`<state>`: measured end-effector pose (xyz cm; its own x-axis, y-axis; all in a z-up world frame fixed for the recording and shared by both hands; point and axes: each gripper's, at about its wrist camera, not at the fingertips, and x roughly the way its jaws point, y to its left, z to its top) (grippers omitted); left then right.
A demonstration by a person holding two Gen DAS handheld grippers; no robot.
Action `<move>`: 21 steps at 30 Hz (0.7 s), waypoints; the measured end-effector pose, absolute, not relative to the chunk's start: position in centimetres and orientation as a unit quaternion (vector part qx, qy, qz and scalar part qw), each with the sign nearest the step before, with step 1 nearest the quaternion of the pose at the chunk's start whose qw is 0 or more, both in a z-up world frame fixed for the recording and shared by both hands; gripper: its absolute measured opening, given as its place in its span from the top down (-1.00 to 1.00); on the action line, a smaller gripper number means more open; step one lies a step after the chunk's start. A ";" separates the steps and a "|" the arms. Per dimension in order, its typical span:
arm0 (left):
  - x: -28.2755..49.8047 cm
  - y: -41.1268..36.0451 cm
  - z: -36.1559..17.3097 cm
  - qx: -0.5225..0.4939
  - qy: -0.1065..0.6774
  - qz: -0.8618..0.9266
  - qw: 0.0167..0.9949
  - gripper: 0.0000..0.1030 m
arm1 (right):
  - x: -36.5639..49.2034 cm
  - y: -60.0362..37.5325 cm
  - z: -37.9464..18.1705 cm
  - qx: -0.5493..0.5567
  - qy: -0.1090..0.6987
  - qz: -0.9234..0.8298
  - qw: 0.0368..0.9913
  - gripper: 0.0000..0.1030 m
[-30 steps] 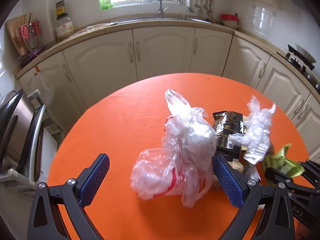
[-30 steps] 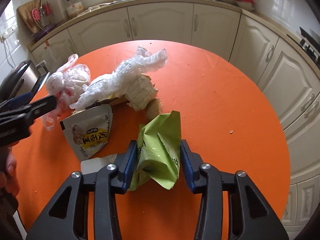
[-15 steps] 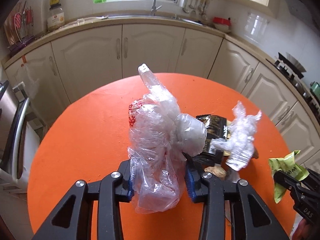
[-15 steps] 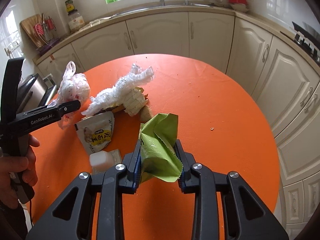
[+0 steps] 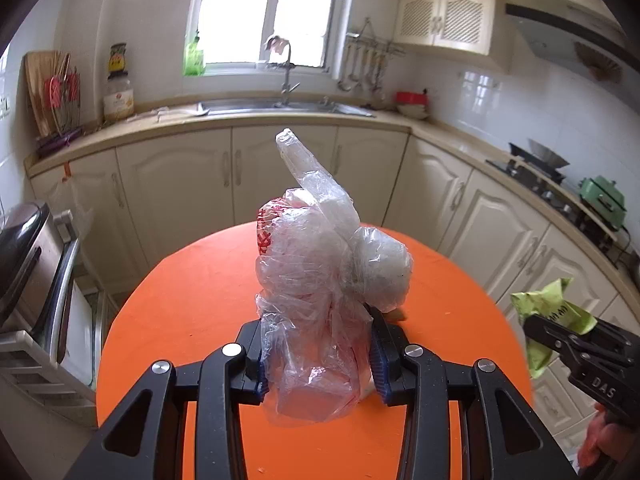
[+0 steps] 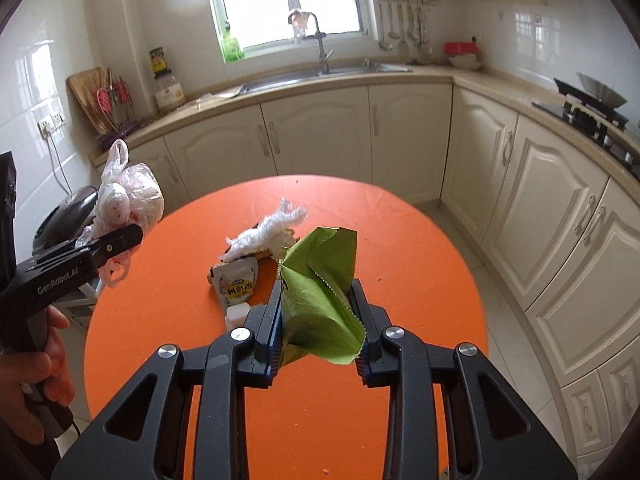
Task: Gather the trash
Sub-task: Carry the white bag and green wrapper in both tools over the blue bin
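Note:
My left gripper (image 5: 318,350) is shut on a crumpled clear plastic bag (image 5: 320,272) with red print and holds it above the round orange table (image 5: 180,320). The bag also shows in the right wrist view (image 6: 128,200). My right gripper (image 6: 318,322) is shut on a green wrapper (image 6: 320,280), lifted above the table; the wrapper also shows in the left wrist view (image 5: 548,312). On the table lie crumpled clear film (image 6: 268,234), a white snack pouch (image 6: 236,284) and a small white block (image 6: 238,314).
A lidded trash bin (image 5: 24,264) stands left of the table beside a white rack. Cream kitchen cabinets (image 6: 320,132) and a counter with a sink (image 6: 320,74) curve behind. A stove (image 6: 592,114) is on the right.
Both grippers have lifted their loads higher off the table and tilted up toward the kitchen. The left gripper, open a second ago, has shut on the plastic bag.

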<state>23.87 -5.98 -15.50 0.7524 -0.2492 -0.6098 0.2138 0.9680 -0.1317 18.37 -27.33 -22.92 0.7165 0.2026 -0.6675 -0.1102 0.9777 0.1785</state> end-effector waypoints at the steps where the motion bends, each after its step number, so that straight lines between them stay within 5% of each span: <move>1: 23.3 -6.3 -15.0 -0.025 0.323 -0.130 0.937 0.32 | 18.0 -27.7 -22.5 0.064 0.362 0.084 0.926 0.44; 21: 3.7 -8.5 -11.2 0.013 0.236 -0.270 0.933 0.32 | 6.8 -38.5 -15.1 0.092 0.265 -0.010 0.960 0.44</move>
<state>3.74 -8.54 -11.23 0.7431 -0.4969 -0.4482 0.5095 0.8543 -0.1025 6.78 -38.55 -15.12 0.8590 0.0302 -0.5111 0.0677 0.9828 0.1719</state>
